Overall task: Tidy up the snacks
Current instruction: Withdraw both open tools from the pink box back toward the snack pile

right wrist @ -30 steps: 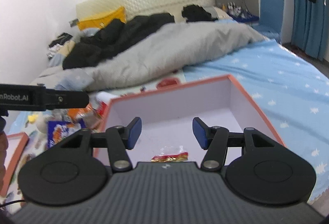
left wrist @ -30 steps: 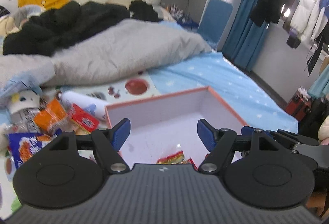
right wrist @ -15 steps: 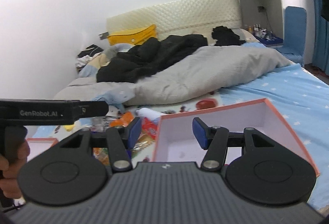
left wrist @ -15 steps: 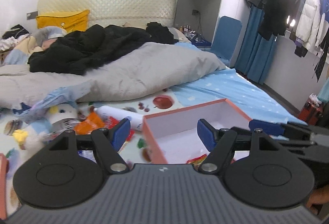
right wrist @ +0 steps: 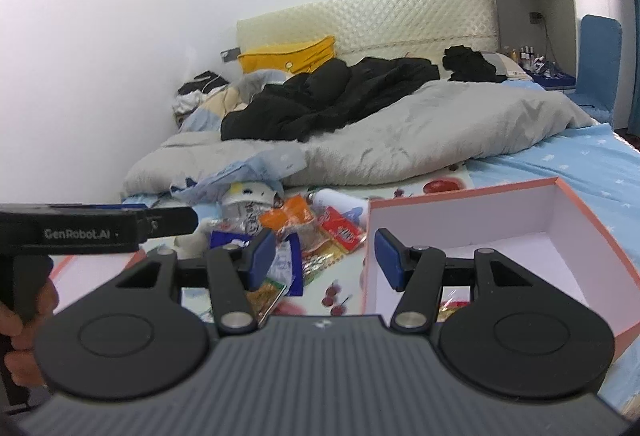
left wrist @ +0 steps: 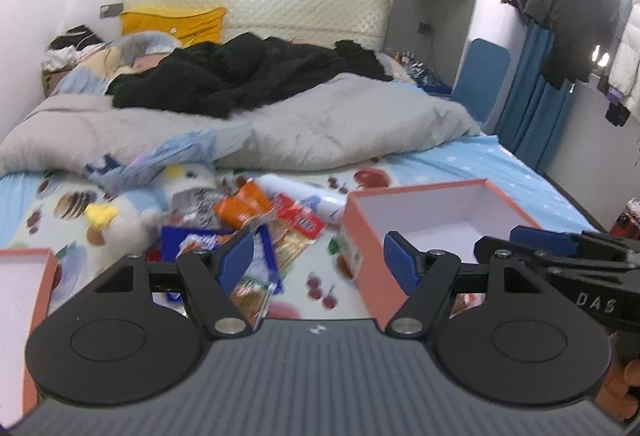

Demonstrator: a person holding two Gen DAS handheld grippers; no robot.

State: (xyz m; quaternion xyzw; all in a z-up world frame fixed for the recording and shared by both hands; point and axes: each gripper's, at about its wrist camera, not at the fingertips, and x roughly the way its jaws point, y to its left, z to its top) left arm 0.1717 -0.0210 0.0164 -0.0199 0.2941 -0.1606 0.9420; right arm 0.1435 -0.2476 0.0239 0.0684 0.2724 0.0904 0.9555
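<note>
We see the snack packets heaped left of centre in the left wrist view, on the fruit-print sheet; orange, red and blue wrappers overlap, and a white tube lies along their upper right edge. The orange-walled box stands just right of the heap, with a strip of bare sheet between its near left corner and the packets. At least one packet lies inside it, low in the right wrist view. A second orange-edged tray sits at the lower left edge. Above the heap a grey duvet closes the upper side.

Our left gripper has its jaws apart and holds nothing. Our right gripper is likewise apart and empty, straddling the box's left wall.
</note>
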